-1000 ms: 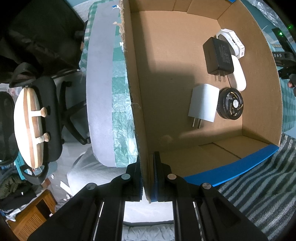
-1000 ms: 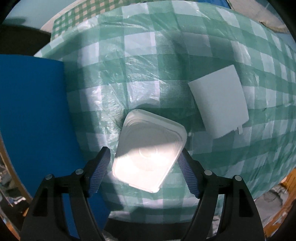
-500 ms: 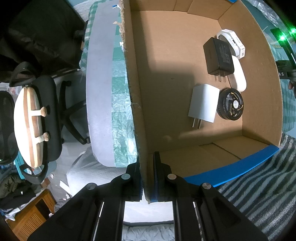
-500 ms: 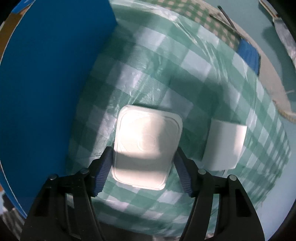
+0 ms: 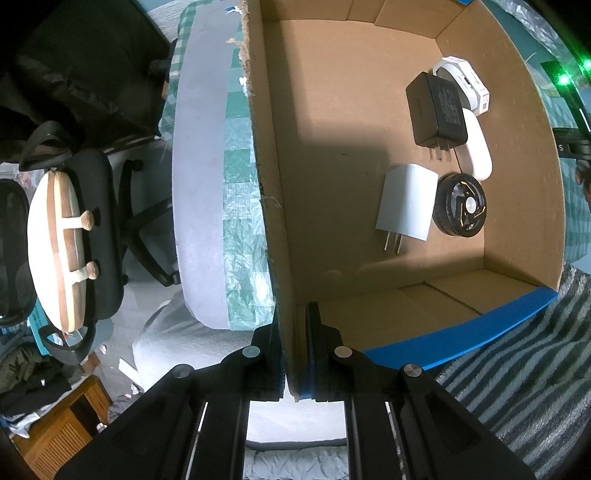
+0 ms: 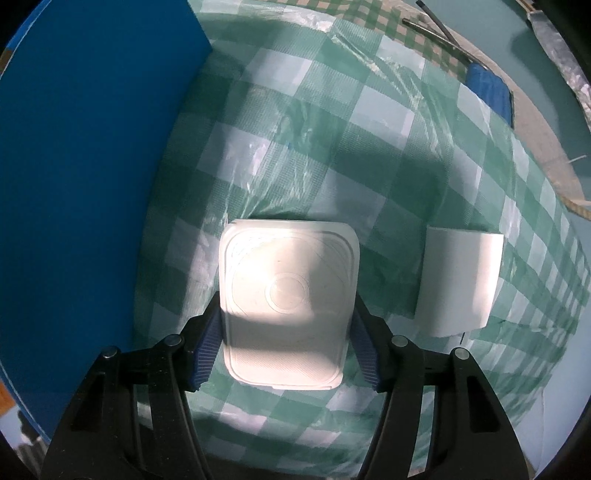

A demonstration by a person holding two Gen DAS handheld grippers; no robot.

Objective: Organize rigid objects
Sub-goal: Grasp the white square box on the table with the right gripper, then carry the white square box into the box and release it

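My left gripper [image 5: 295,354] is shut on the near wall of an open cardboard box [image 5: 273,206]. Inside the box lie a white plug adapter [image 5: 406,206], a black charger [image 5: 436,110], a black round disc [image 5: 460,205], a white oblong piece [image 5: 478,155] and a white boxed item [image 5: 463,79]. My right gripper [image 6: 284,343] is shut on a flat white square device [image 6: 288,306] above the green checked tablecloth [image 6: 332,147]. A second white block [image 6: 458,280] lies on the cloth to its right.
The box's blue outer side [image 6: 85,184] fills the left of the right wrist view. A blue pad [image 6: 489,92] and a cable [image 6: 432,27] lie at the table's far edge. An office chair [image 5: 92,240] with a wooden stool on it stands left of the table.
My right gripper has closed on the white square device and lifted and turned with it, so the blue box side swung into view. The left gripper has not moved.
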